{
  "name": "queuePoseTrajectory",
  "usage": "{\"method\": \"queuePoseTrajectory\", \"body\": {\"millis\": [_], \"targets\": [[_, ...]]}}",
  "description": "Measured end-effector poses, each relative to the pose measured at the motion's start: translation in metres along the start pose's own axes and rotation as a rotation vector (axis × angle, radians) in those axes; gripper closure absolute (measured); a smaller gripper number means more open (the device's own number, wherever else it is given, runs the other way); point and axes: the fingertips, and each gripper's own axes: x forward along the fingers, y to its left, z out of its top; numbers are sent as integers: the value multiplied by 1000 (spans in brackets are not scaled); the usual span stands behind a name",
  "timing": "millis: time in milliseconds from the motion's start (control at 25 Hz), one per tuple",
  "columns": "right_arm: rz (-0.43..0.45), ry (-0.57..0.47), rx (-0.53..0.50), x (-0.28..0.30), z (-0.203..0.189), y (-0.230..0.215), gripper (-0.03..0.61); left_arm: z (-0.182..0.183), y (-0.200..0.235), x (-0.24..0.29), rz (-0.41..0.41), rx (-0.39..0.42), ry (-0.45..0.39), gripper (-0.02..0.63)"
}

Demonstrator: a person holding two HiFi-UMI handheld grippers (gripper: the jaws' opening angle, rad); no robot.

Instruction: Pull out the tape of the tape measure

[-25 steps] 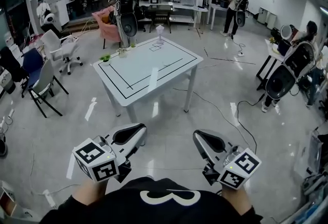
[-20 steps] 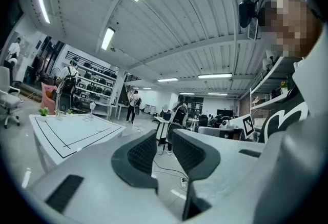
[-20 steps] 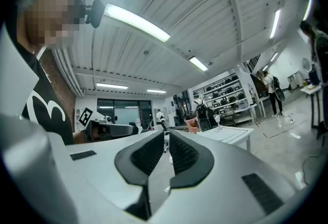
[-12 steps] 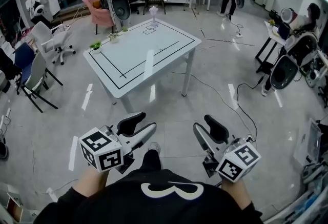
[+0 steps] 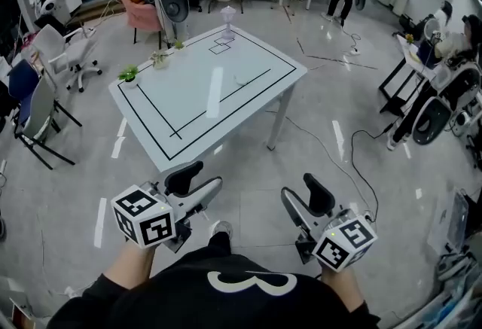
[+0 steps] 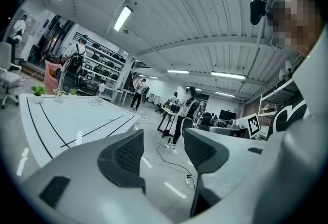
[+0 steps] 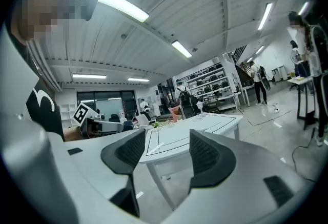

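No tape measure can be made out; a small pale thing [image 5: 239,81] on the white table [image 5: 173,120] is too small to tell. The table, marked with black lines, stands ahead of me in the head view, and both grippers hang short of its near corner, over the floor. My left gripper [image 5: 202,178] is open, its jaws have just been opening, and nothing is between them [image 6: 163,148]. My right gripper [image 5: 301,193] is open too, also just opened, with only the table and floor showing through its gap [image 7: 163,151].
Two small potted plants [image 5: 129,75] and a clear glass piece [image 5: 228,16] stand on the table's far side. Office chairs [image 5: 34,113] are at the left, a pink armchair [image 5: 139,0] behind, cables [image 5: 339,154] on the floor at the right, and people work at the room's edges.
Both grippers went from shut to wide open. The table has come nearer and lower in the head view as I moved toward it with both grippers.
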Motion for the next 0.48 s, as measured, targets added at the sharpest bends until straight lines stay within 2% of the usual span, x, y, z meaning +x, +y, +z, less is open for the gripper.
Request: {"method": "queuePoseTrajectory", "body": {"millis": [240,480], "targets": [[-22,75,32,98,-5,-48,328,25,102,48,8,-37,29,382],[-42,170,13,175,-7,-77,328,46,173,79,-4,-69,41,382]]}}
